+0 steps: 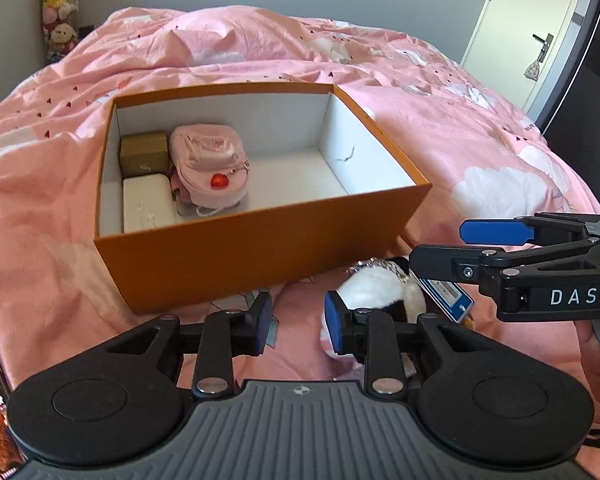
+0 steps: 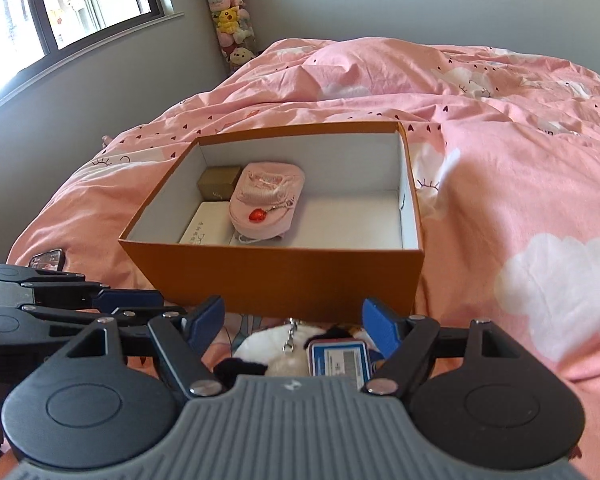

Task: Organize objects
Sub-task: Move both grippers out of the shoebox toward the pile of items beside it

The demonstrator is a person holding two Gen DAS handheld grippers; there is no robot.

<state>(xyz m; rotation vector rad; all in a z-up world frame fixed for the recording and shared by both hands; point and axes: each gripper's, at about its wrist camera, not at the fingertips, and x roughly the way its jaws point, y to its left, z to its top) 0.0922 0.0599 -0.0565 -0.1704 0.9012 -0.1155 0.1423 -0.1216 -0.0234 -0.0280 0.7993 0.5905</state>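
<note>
Pink bedding [image 2: 499, 184] carries the orange box [image 2: 284, 276]; right hand-held gripper [image 2: 294, 320], open and empty, should straddle the panda plush [image 2: 268, 346] just before it squarely.

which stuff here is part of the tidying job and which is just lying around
Job: orange box; pink pouch, white case and brown box inside it; panda plush keyring with blue card on the bed.
Lying about: phone, soft toy column, pink duvet.
</note>
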